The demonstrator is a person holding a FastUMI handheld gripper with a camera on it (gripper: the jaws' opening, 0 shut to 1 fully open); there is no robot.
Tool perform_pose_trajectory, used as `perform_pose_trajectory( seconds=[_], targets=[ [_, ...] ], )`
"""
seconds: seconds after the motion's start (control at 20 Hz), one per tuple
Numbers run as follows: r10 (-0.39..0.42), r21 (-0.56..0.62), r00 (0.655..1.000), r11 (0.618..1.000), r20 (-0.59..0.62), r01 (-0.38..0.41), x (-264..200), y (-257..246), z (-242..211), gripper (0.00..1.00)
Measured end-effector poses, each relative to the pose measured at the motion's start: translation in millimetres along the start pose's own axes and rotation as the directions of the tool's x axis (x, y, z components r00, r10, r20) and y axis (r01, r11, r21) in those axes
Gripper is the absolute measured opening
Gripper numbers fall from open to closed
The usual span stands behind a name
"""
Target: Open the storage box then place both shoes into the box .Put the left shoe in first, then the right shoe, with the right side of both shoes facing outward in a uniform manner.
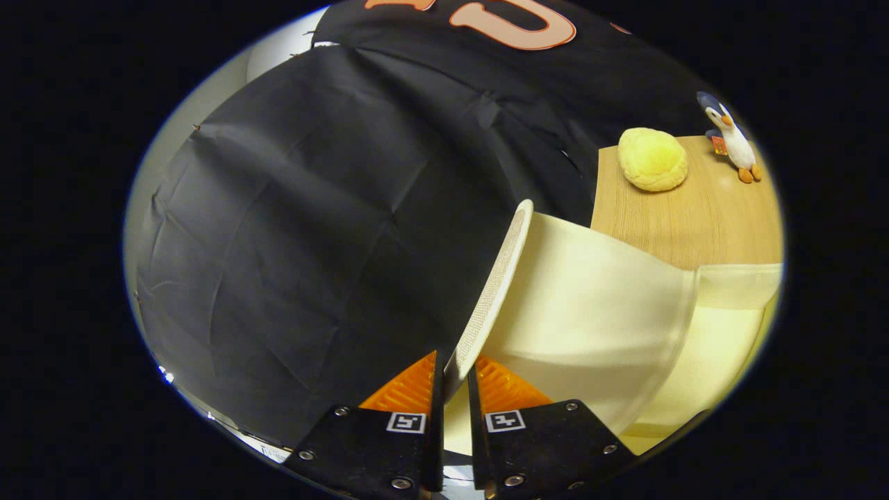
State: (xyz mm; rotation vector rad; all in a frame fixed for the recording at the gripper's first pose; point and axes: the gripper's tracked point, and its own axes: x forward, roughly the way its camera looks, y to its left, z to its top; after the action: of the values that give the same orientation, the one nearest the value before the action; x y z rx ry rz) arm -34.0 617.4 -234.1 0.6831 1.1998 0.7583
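Note:
My gripper is shut on the edge of the storage box's lid, a thin cream panel with a fine mesh face. The lid stands swung up, tilting away from the fingers toward the black cloth. Just right of the fingers lies the cream storage box, its smooth wall curving off to the right and its rim beyond. No shoe is in sight.
A wooden tabletop lies beyond the box. On it sit a round yellow bun-shaped cushion and a small plush bird at the far corner. Black cloth hangs behind and to the left of the lid.

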Motion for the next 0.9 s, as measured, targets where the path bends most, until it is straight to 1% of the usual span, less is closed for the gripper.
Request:
perform_pose_trajectory(
  seconds=[0.05,0.15,0.2,0.25,0.3,0.35,0.4,0.55,0.65,0.8,0.9],
  targets=[
    [-0.028,0.003,1.000,1.000,-0.011,0.028,10,-3,-5,0.17],
    [-0.067,0.018,0.997,0.998,-0.025,0.067,14,-1,-12,0.16],
    [-0.080,0.024,0.996,0.996,-0.025,0.081,16,0,-15,0.21],
    [-0.090,0.025,0.996,0.996,-0.026,0.091,16,2,-16,0.29],
    [-0.091,0.021,0.996,0.996,-0.024,0.092,15,5,-17,0.45],
    [-0.092,0.009,0.996,0.996,-0.018,0.092,12,8,-15,0.53],
    [-0.095,-0.009,0.995,0.995,-0.008,0.094,8,10,-11,0.64],
    [-0.121,-0.069,0.992,0.990,0.027,0.123,-19,8,-2,0.74],
    [-0.147,-0.115,0.987,0.981,0.059,0.153,-17,3,8,0.80],
    [-0.219,-0.187,0.967,0.952,0.131,0.242,-30,-18,40,0.87],
    [-0.278,-0.221,0.944,0.924,0.176,0.313,-44,-41,59,0.89]
  ],
)
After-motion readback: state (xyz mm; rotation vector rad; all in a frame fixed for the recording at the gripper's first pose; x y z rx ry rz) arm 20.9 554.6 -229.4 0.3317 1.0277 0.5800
